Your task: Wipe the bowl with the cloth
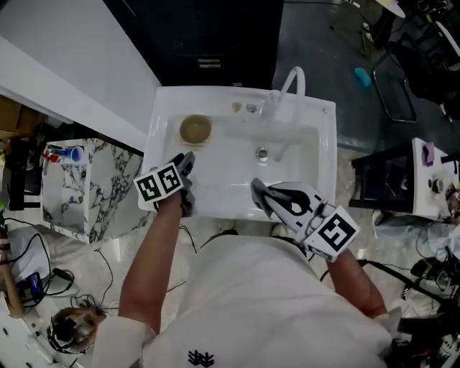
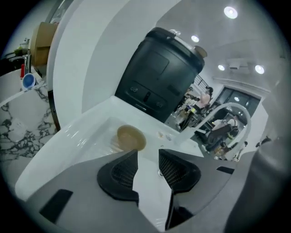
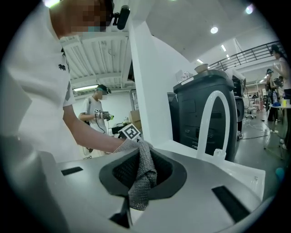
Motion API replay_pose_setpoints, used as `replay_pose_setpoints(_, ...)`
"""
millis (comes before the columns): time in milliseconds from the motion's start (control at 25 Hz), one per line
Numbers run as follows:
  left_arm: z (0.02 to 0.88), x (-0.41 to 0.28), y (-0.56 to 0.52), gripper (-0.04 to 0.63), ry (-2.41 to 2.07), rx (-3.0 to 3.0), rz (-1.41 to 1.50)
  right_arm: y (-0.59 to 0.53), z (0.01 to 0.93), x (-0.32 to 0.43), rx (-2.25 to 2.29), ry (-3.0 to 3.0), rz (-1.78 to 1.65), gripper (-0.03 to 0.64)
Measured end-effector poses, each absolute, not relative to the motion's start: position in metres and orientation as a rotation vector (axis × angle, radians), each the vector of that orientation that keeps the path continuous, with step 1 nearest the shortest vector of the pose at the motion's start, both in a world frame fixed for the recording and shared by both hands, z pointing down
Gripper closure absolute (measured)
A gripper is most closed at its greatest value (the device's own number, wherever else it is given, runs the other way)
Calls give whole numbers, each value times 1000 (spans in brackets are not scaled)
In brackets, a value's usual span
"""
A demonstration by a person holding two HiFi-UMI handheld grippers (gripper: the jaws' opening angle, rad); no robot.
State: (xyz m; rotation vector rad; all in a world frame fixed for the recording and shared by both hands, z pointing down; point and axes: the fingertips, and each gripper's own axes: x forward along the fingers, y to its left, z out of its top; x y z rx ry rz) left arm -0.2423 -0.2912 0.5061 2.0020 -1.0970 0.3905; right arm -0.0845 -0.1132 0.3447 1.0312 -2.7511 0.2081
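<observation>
Indoor test hall, lab-like, not a home. You stand at a free-standing white sink (image 1: 316, 122) with its tap (image 1: 293, 77) on a bare floor. Loose cables (image 1: 86, 287) lie beside a marble-print cabinet (image 1: 100, 187). Big black machine (image 2: 159, 73) behind it. Recessed ceiling lamps (image 2: 230, 12), mezzanine railing (image 3: 245, 52), second person (image 3: 96, 111) further back.

Head view steeply above sink (image 1: 230, 169)
</observation>
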Motion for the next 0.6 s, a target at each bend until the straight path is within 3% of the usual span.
replay_pose_setpoints(600, 602, -268, -389, 419, -1070, 1777, 464, -126, 361, -91, 1394, -2524, 367, 581)
